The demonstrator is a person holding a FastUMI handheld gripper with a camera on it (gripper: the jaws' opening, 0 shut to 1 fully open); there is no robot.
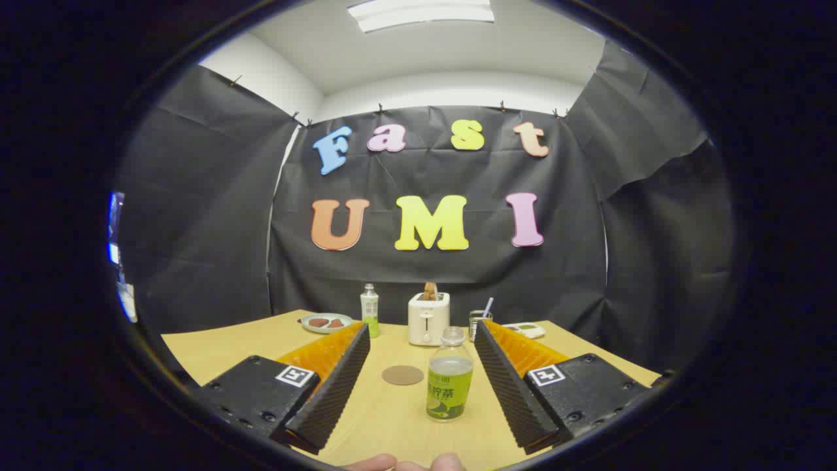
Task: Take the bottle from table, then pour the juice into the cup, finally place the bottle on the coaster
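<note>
A clear bottle (450, 383) with a green label and yellow-green juice stands upright on the wooden table (222, 356). It is between my fingers, nearer the right one, and neither finger touches it. My gripper (422, 330) is open wide. A round brown coaster (403, 375) lies flat on the table just left of the bottle, also between the fingers. A glass cup (478, 325) with a straw stands beyond the right fingertip, near the back of the table.
A white toaster (428, 318) stands at the back centre. Left of it are a second small bottle (370, 310) and a plate (325, 322) with brown pieces. A flat white item (527, 329) lies right of the cup. A person's fingertips (399, 463) show at the near edge.
</note>
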